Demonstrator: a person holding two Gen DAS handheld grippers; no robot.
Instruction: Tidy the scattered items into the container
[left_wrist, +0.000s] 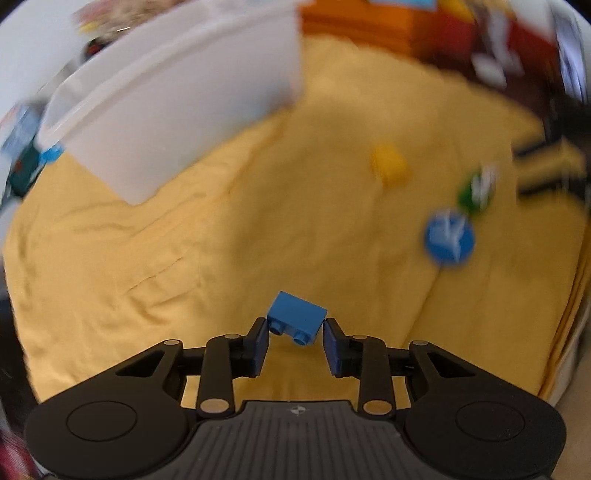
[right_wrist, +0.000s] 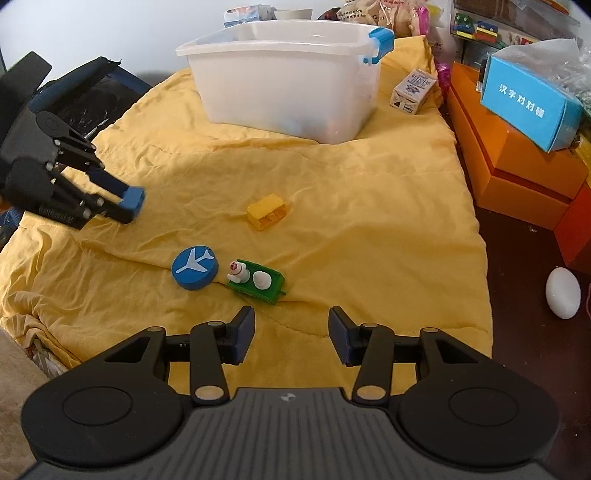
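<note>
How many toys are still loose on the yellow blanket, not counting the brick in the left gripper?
3: a yellow brick mid-blanket, a blue airplane disc nearer the right gripper, and a green toy cart right beside the disc. Others may be hidden behind the white bin.

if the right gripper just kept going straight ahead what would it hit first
Probably the green toy cart, just ahead of the open right gripper on the yellow cloth; depth is uncertain.
</note>
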